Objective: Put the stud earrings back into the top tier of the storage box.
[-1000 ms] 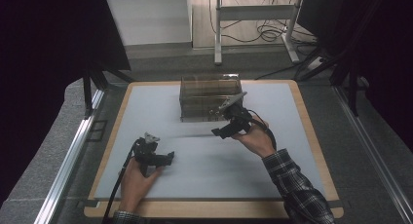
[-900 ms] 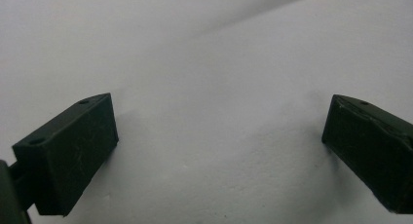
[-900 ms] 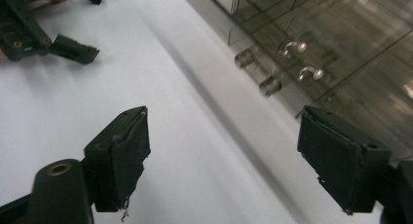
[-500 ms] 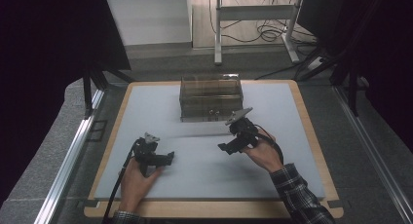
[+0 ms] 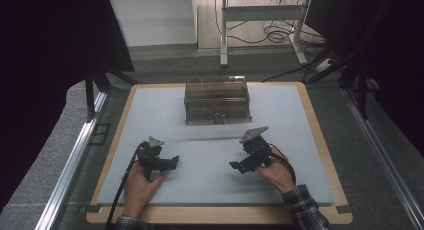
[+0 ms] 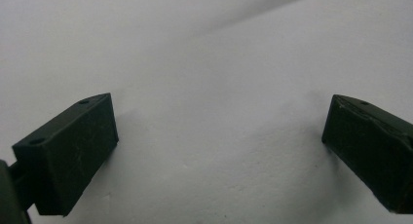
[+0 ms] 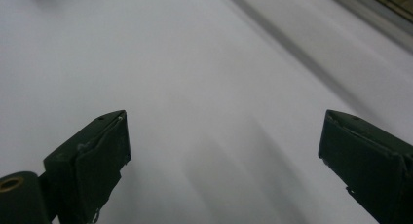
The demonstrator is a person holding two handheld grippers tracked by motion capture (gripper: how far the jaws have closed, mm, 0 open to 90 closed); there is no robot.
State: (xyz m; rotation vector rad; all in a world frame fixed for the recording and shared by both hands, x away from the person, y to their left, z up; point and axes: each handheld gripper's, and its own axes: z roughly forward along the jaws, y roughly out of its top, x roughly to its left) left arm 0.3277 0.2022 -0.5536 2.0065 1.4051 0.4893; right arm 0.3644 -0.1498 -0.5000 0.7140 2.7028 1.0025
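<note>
The wooden-edged table (image 5: 320, 140) with its pale grey mat carries a clear, smoky plastic box (image 5: 217, 101), which stands well beyond both sets of fingers, near the far edge. The right gripper (image 5: 240, 166) has drawn back from that box towards the person and now hangs empty, fingers spread wide over bare mat. The left gripper (image 5: 172, 162) has stayed put, equally wide open and empty. I'd judge the handling finished, or paused.
</note>
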